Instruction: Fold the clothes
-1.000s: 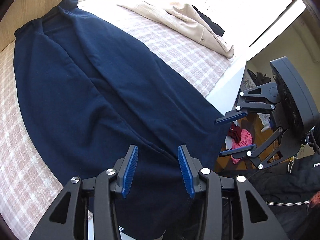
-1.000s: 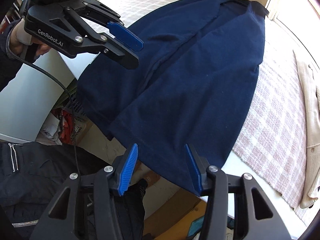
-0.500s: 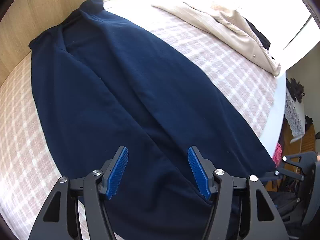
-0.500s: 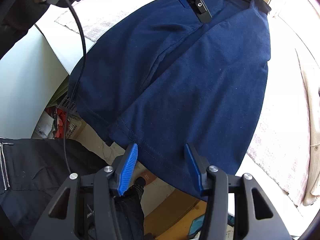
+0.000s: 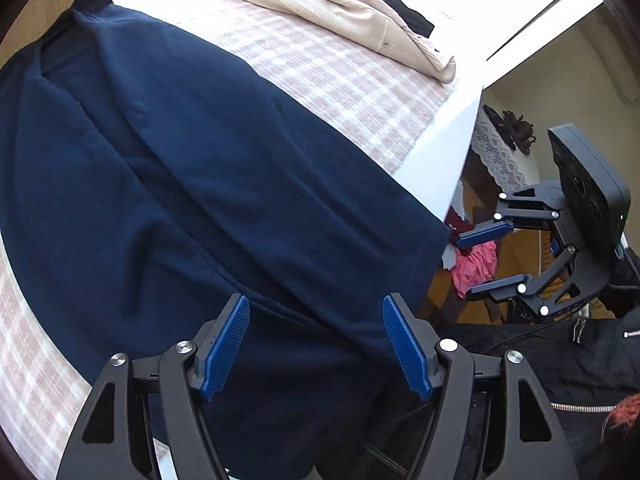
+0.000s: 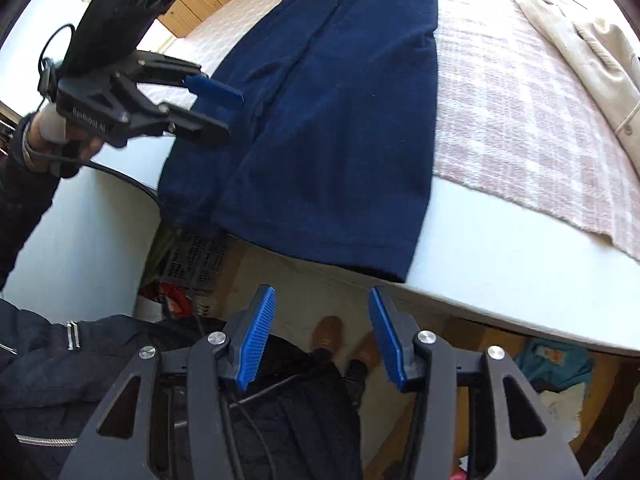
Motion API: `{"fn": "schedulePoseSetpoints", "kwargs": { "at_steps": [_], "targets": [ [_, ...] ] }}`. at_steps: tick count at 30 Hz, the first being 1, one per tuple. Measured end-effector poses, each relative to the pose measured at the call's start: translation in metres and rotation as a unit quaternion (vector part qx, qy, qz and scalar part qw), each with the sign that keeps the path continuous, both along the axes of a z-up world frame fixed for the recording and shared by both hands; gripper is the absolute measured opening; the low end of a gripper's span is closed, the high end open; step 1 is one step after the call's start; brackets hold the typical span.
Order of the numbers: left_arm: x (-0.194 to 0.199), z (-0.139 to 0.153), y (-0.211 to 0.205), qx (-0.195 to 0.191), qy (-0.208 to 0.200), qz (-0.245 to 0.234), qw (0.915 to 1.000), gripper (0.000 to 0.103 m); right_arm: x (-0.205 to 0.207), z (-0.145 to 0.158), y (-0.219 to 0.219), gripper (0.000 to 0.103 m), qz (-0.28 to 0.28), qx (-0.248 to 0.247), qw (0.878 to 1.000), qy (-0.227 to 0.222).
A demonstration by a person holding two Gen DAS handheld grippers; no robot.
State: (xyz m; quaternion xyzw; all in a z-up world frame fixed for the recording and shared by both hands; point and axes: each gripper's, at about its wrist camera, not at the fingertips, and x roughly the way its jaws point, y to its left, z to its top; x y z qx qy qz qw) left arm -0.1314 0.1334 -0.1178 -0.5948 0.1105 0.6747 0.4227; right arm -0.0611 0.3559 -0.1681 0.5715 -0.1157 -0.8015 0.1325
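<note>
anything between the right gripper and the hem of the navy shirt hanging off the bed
Nothing visible does. The right gripper is open and empty just off the bed edge, with only open air up to the navy shirt hem. The left gripper is off to the side.

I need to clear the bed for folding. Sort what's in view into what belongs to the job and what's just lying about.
For the job:
- navy garment, spread flat, hem over the bed edge
- left gripper, opening, nothing gripped
- right gripper, open, empty

Lying about:
- beige cardigan
- pink cloth on the floor
- dark crate
</note>
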Motion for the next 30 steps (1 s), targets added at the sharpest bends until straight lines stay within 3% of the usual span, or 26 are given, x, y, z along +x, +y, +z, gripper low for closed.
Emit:
{"fn": "schedulePoseSetpoints", "kwargs": {
  "at_steps": [2, 5, 8, 12, 16, 22, 27, 30],
  "targets": [
    [0.011, -0.005, -0.010, -0.010, -0.002, 0.010, 0.9999, 0.067, -0.003, 0.006, -0.020, 0.048, 0.023, 0.018, 0.999, 0.029],
    [0.018, -0.004, -0.038, 0.008, -0.013, 0.050, 0.9986, 0.067, -0.010, 0.004, -0.053, 0.048, 0.068, 0.040, 0.996, 0.045],
    [0.028, -0.001, -0.066, 0.013, -0.008, 0.087, 0.9960, 0.067, -0.024, 0.010, -0.064, 0.048, 0.087, 0.027, 0.995, 0.041],
    [0.043, 0.004, -0.077, 0.051, 0.005, 0.119, 0.9916, 0.067, -0.062, 0.035, -0.057, 0.048, 0.093, 0.038, 0.994, 0.047],
    [0.068, 0.003, -0.079, 0.067, 0.026, 0.139, 0.9876, 0.067, -0.122, 0.058, -0.036, 0.048, 0.095, 0.088, 0.991, 0.042],
    [0.084, 0.004, -0.069, 0.098, 0.043, 0.191, 0.9758, 0.067, -0.234, 0.052, -0.019, 0.048, 0.102, 0.099, 0.990, 0.022],
    [0.081, 0.005, -0.052, 0.113, 0.055, 0.254, 0.9590, 0.067, -0.321, 0.056, 0.007, 0.048, 0.089, 0.145, 0.984, 0.055],
    [0.084, 0.000, -0.039, 0.113, 0.059, 0.297, 0.9464, 0.067, -0.371, 0.036, 0.008, 0.048, 0.095, 0.128, 0.986, 0.042]
  ]
}}
